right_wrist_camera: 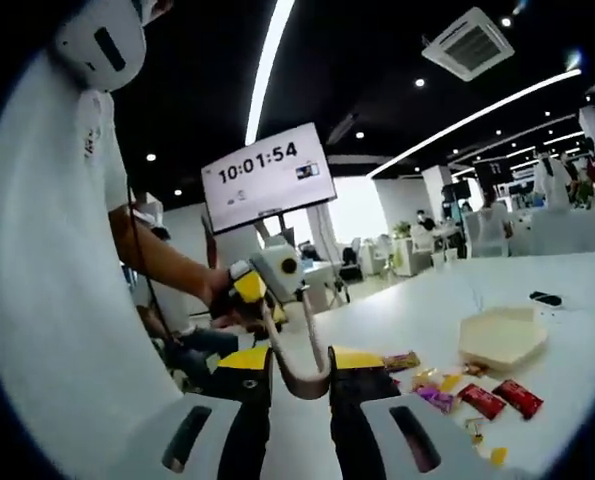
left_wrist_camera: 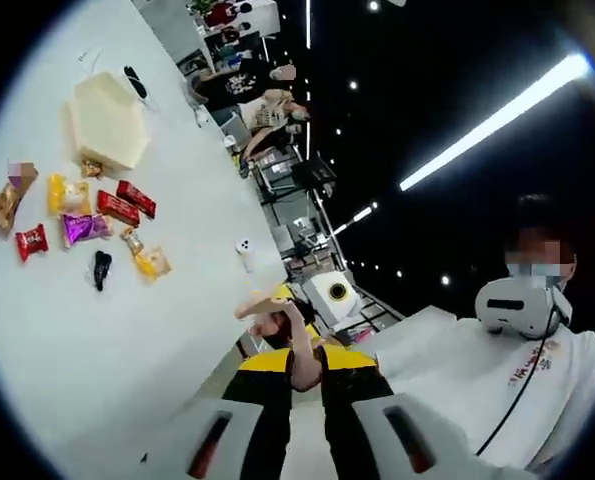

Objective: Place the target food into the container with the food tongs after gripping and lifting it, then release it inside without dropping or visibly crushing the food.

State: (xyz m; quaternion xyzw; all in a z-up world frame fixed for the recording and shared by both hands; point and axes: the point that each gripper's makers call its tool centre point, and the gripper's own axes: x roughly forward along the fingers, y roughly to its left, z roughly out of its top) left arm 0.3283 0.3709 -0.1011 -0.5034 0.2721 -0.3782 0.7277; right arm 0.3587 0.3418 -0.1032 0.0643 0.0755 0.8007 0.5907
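The left gripper (left_wrist_camera: 305, 375) is closed on the bend of slim wooden food tongs (left_wrist_camera: 277, 315), whose two tan arms reach forward off the bench edge. The right gripper (right_wrist_camera: 299, 385) clamps a curved, U-shaped bend of the same pale material, its arms rising toward the other gripper held in a person's hand (right_wrist_camera: 217, 292).

On the smooth white bench (left_wrist_camera: 67, 340) sits a cream, hexagonal container (left_wrist_camera: 105, 122) with flat sides. Just beside it lies a loose scatter of wrapped snacks (left_wrist_camera: 87, 225): glossy red bars, a yellow packet, a crinkled purple one and a brown pouch. A small black piece (left_wrist_camera: 101, 268) lies near them.
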